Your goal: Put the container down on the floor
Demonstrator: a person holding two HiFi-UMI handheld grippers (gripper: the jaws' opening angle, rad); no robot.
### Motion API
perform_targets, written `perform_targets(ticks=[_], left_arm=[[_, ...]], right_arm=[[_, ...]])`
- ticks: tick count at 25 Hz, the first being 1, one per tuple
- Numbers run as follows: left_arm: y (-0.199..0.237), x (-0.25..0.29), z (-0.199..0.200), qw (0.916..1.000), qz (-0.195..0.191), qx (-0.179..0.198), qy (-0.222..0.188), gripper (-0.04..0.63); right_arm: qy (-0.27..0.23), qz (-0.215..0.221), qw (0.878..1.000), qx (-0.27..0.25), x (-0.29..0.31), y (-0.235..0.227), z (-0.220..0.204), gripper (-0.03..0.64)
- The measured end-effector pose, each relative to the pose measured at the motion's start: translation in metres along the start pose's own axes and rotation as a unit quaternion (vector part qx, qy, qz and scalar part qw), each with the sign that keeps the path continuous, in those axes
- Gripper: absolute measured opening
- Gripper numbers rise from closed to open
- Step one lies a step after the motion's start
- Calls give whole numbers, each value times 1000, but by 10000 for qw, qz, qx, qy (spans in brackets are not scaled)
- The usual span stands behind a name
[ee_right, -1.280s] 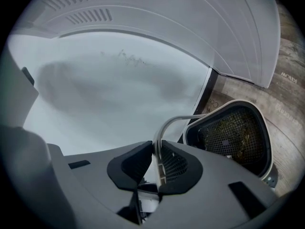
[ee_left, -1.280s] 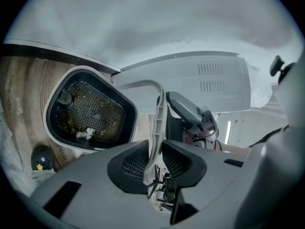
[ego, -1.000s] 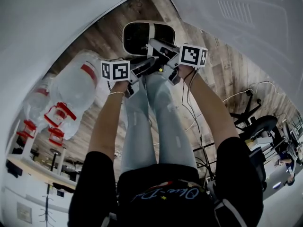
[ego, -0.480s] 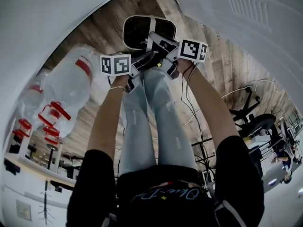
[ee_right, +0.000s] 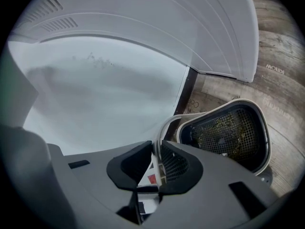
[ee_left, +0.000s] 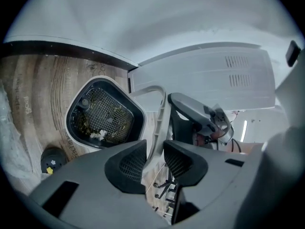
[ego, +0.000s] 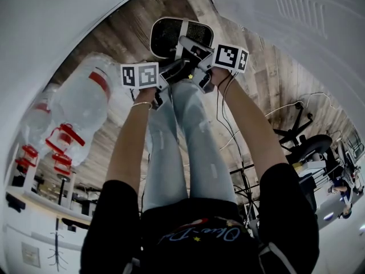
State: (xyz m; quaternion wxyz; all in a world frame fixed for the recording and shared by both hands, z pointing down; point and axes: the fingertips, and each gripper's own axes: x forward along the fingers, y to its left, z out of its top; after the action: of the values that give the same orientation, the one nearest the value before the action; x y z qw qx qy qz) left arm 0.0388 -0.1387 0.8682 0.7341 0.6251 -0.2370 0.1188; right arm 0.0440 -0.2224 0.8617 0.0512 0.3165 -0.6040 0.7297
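The container [ego: 171, 36] is a white bin with a black mesh inside, low over or on the wood floor by the person's feet; I cannot tell if it touches. Its thin white handle [ee_left: 159, 113] runs between the jaws of my left gripper [ee_left: 155, 156], which have just been opening; a gap shows beside the handle. My right gripper [ee_right: 157, 161] is shut on the same handle [ee_right: 164, 128], with the bin [ee_right: 228, 132] just beyond it. In the head view, the left gripper [ego: 178, 70] and right gripper [ego: 191, 49] meet at the bin's near rim.
Large clear water bottles [ego: 85, 104] with red caps lie to the left. A white panelled appliance [ego: 296, 33] stands on the right, a white wall behind. A small black object [ee_left: 52, 159] sits on the floor beside the bin. Cables [ego: 225, 130] and office chairs [ego: 308, 147] lie behind.
Both grippers and the container have sunk toward the floor, farther from the head camera. The bin's mesh inside now shows plainly where it looked dark and glossy before.
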Motion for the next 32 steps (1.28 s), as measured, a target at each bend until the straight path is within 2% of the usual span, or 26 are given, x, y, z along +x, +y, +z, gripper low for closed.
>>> perform_targets(ticks=[7, 14, 18, 23, 27, 32], left_arm=[[11, -12, 5, 9994, 81, -259, -209, 120], [13, -15, 7, 9993, 92, -249, -246, 126], [17, -21, 11, 9992, 244, 14, -302, 145], [33, -36, 17, 9973, 471, -91, -547, 189], [47, -50, 21, 9942, 759, -127, -750, 193], [63, -66, 19, 9903, 996, -301, -919, 195]], right_arm=[[-38, -188, 9998, -31, 14, 4, -7, 49], [-14, -311, 9995, -88, 18, 5, -7, 54], [35, -384, 9992, -100, 22, 7, -11, 66], [278, -480, 9983, -202, 28, 8, -27, 80], [301, -403, 9987, -74, 27, 11, -37, 80], [348, -434, 9983, -180, 25, 10, -43, 80]])
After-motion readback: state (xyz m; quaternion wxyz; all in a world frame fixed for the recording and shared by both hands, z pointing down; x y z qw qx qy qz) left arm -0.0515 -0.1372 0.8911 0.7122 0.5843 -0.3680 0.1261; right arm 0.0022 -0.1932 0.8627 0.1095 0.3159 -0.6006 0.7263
